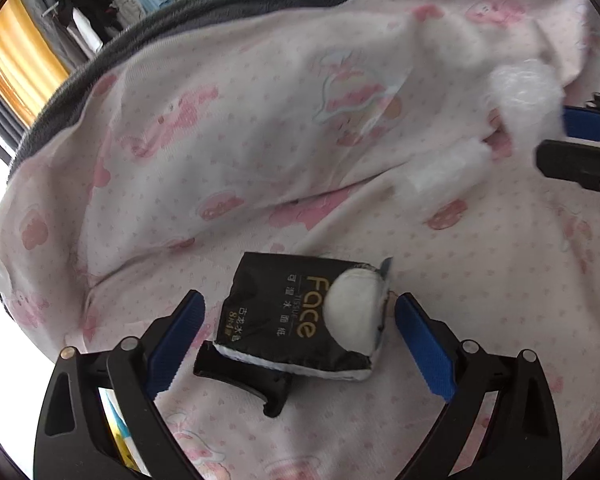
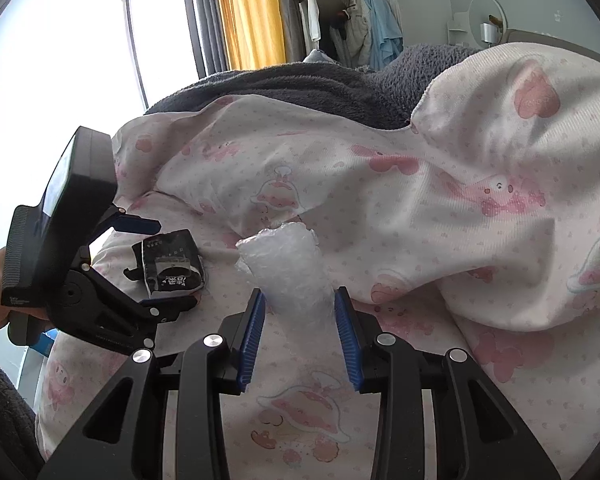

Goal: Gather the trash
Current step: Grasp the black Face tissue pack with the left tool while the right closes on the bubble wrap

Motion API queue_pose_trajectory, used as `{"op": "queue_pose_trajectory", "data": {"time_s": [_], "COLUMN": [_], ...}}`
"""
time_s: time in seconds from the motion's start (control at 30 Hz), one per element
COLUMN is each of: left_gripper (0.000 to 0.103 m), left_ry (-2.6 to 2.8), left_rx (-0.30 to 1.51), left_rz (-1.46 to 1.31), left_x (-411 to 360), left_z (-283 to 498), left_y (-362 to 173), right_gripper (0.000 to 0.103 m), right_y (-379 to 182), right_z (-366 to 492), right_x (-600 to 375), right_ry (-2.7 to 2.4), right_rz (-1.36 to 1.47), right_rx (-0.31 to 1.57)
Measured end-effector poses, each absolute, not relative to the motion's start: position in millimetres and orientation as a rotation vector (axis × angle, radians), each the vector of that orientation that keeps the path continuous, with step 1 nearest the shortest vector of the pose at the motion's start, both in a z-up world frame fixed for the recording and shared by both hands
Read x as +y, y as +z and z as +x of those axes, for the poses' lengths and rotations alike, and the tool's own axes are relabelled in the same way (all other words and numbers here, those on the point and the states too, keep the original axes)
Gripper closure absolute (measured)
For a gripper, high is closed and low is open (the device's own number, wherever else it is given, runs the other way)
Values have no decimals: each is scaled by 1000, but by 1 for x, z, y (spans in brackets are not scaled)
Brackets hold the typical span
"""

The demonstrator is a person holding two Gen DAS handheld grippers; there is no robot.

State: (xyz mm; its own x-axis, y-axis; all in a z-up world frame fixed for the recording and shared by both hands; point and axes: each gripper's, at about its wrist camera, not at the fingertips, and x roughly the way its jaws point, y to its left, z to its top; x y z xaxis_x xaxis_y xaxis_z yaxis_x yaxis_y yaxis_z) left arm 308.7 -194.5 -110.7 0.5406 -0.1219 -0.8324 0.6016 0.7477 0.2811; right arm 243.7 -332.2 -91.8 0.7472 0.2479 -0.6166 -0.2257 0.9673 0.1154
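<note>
A black tissue pack (image 1: pixel 296 316) marked "Face", with white tissue showing at its opening, lies on the pink patterned bedsheet (image 1: pixel 220 140). My left gripper (image 1: pixel 298 316) is open, its blue pads on either side of the pack. A small black plastic piece (image 1: pixel 244 380) lies just in front of the pack. My right gripper (image 2: pixel 300 312) is shut on a crumpled piece of clear bubble wrap (image 2: pixel 288 268), held above the sheet. The bubble wrap (image 1: pixel 520 96) and right gripper (image 1: pixel 572 140) show at the right edge of the left wrist view. The pack (image 2: pixel 172 264) and left gripper (image 2: pixel 156 264) show in the right wrist view.
A white wad of tissue or wrap (image 1: pixel 444 172) lies on the sheet near the fold. A grey fleece blanket (image 2: pixel 300 84) lies behind the sheet. A window with yellow curtains (image 2: pixel 248 12) and a clothes rack (image 2: pixel 348 12) stand beyond the bed.
</note>
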Motion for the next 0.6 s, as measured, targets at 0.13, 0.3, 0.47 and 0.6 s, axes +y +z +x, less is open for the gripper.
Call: {"op": "queue_pose_trajectory", "data": {"time_s": [0.13,0.3,0.47,0.6], "left_gripper": [25,27,27,27], "left_ry": [-468,-468,-473,-477], "left_rx": [914,884,819,761], "left_rz": [568,589,575,490], "left_x": [-192,-189,-190,-180], "left_z": [314,317,304,297], "left_y": [-112,-114,-102,-86], "right_gripper": [66,66,66,66], "right_y": [-92,-88,-87,-85], "right_z": [243,241,240,239], "right_x": [-334,-333,-329,-329], "right_ry": [256,256,260,265], "right_rz": [31,36,46,80], "right_rx": [680,676,677,682]}}
